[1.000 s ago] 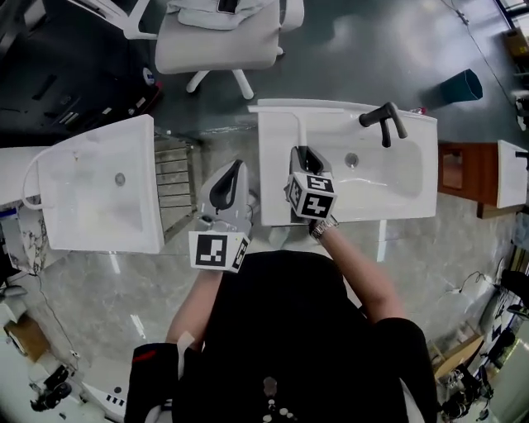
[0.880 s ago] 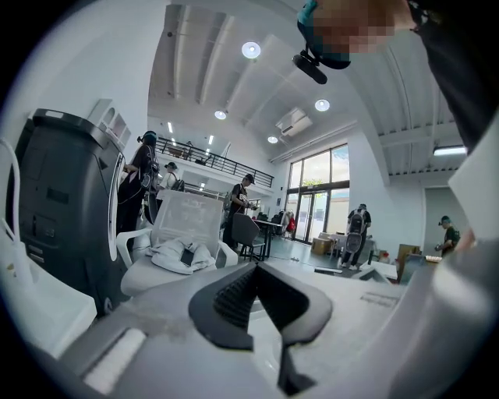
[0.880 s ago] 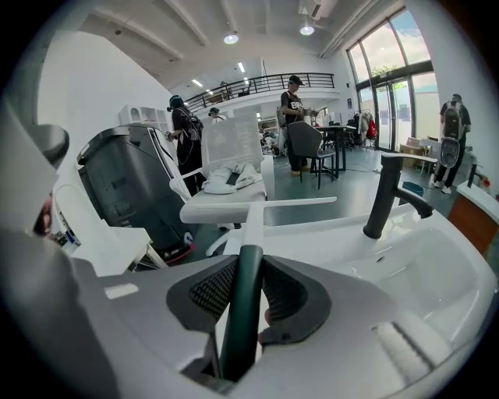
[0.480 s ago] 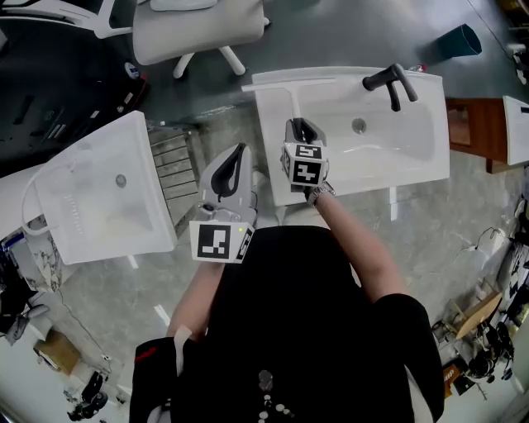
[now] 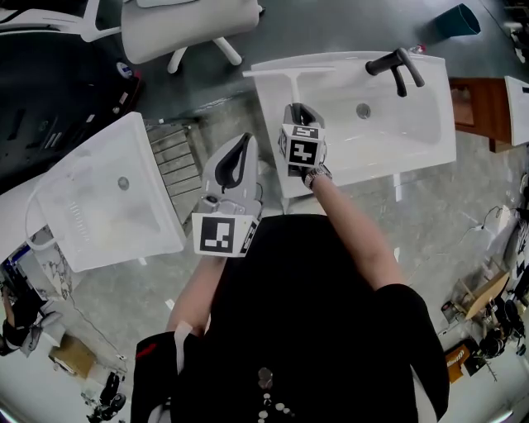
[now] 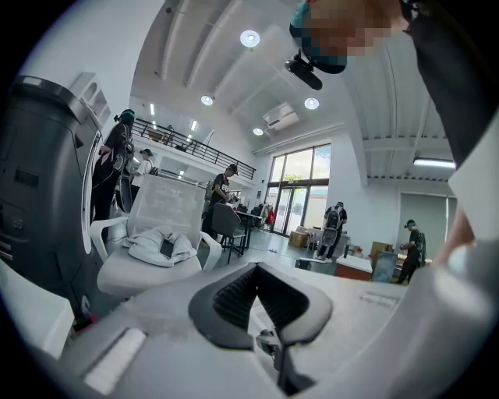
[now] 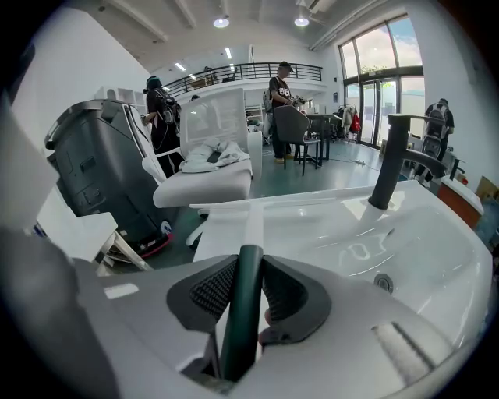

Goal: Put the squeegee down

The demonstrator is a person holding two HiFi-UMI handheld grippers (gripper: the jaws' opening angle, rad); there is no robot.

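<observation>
At the far left of the head view stands a white sink basin [image 5: 99, 206], and a slatted metal rack [image 5: 175, 161] fills the gap between it and the left gripper [image 5: 245, 140]. That gripper hangs over the floor [image 5: 107, 297] between the two sinks. Its fingers are pressed together at the tips with nothing between them. Its own view looks level across the room, where the left gripper [image 6: 253, 269] points past a bulky dark grey housing [image 6: 39, 195] toward a white office chair [image 6: 156, 249]. People stand farther back, too small to make out. Right of it, the right gripper [image 5: 296, 109] is over the left end of the second sink [image 5: 413, 140], its fingers pinching the dark green handle of the squeegee [image 5: 289, 72]. In the right gripper view the handle stands upright between the ribbed pads of the right gripper [image 7: 248, 261]. From there the squeegee [image 7: 253, 222] runs as a white neck to its blade, which lies across the sink's [image 7: 437, 257] back left corner with one end past the rim. Whether the blade touches the rim cannot be told, and the handle's lower end is hidden inside the gripper. The black faucet [image 5: 397, 64] stands on the back rim right of the blade, apart from it, with the drain [image 5: 363, 110] below it. Farther right are a teal bin [image 5: 459, 18] and a wooden stand [image 5: 473, 107], and another white basin [image 5: 517, 107] is cut off by the edge.
</observation>
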